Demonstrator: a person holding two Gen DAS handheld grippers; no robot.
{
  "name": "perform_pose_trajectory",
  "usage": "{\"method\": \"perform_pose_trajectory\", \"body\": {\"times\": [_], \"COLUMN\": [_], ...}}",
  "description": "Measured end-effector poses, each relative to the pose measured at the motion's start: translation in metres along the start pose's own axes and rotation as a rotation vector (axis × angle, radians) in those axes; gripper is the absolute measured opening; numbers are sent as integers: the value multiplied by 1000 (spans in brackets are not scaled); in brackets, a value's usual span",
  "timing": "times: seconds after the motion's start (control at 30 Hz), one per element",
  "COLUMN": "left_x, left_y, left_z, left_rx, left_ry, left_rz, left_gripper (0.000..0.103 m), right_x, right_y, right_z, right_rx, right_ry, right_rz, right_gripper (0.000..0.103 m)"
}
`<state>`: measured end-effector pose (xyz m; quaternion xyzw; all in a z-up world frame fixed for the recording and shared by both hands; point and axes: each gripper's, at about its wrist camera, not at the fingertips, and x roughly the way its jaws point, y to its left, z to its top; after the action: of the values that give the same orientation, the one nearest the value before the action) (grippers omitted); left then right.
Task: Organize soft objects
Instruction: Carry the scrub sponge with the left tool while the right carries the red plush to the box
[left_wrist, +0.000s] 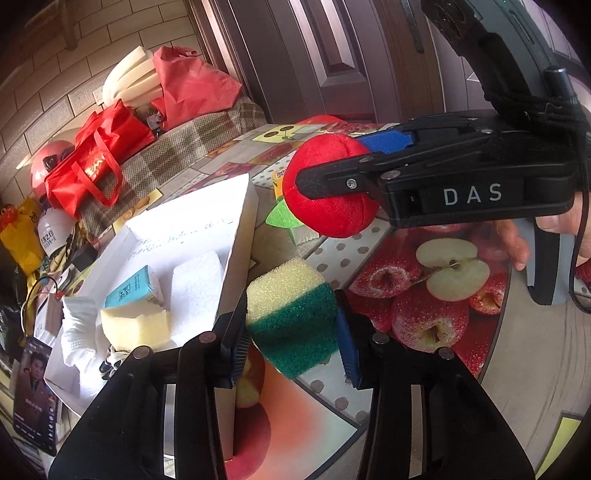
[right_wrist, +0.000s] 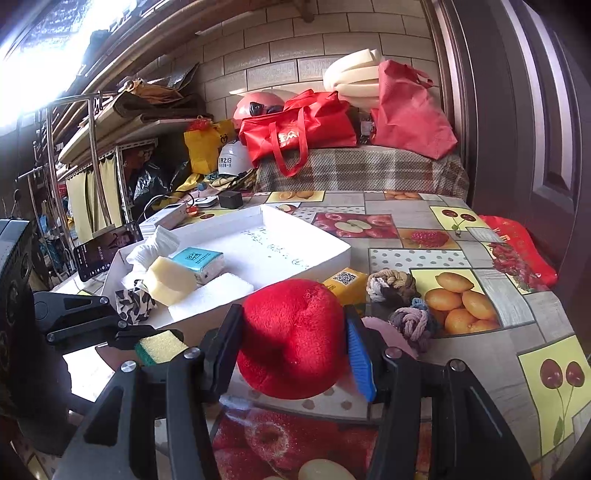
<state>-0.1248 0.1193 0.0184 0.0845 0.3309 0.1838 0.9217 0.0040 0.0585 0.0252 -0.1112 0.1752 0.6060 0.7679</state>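
The yellow-and-green sponge (left_wrist: 291, 317) sits squarely between the two fingers of my left gripper (left_wrist: 291, 332), whose pads press its left and right flanks, pinching it; it is lifted just beside the outer wall of the white tray (left_wrist: 236, 236) and above the fruit-print tablecloth (left_wrist: 443, 295). The red plush ball (right_wrist: 295, 339) fills the gap of my right gripper (right_wrist: 291, 345), one black finger on its left side and one blue pad on its right, so these tongs too are pinching their load; in the left wrist view I see this ball held up over the table beyond the sponge, with a green felt leaf (left_wrist: 282, 218) hanging under it. I count one sponge and one plush ball in the tongs. Inside the tray I count one pale yellow foam piece (right_wrist: 170, 282), one blue-and-white tissue pack (right_wrist: 201, 260), one white foam block (right_wrist: 210, 295), one white sock (right_wrist: 151, 247) and one black-and-white patterned cloth (right_wrist: 135, 304) at the near corner. On the cloth to the right of the tray lie one yellow box (right_wrist: 345, 284) with a printed code and two knotted rope toys, one brown and white (right_wrist: 391, 284), one grey and mauve (right_wrist: 412, 321); a pink soft item (right_wrist: 384, 332) shows partly behind the right tongs. Farther back I see two red bags (right_wrist: 306, 129) on a plaid-covered surface (right_wrist: 362, 168).
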Motion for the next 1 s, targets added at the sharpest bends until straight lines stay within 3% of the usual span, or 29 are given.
{"method": "perform_pose_trajectory", "body": {"times": [0.13, 0.33, 0.6, 1.0], "left_x": [-19, -48, -53, -52], "left_y": [4, 26, 61, 91], "left_z": [-2, -9, -18, -28], "left_rx": [-24, -146, -322, -432], "left_ry": [-99, -251, -285, -312], "left_rz": [34, 145, 177, 249], "left_gripper": [40, 40, 40, 40], "right_x": [-9, -23, -28, -14], "right_y": [-3, 3, 14, 40], "right_z": [-1, -3, -5, -3], "right_rx": [18, 1, -5, -27], "right_ry": [-48, -127, -145, -137], "right_rz": [-40, -131, -150, -133], "right_gripper": [53, 53, 53, 53]}}
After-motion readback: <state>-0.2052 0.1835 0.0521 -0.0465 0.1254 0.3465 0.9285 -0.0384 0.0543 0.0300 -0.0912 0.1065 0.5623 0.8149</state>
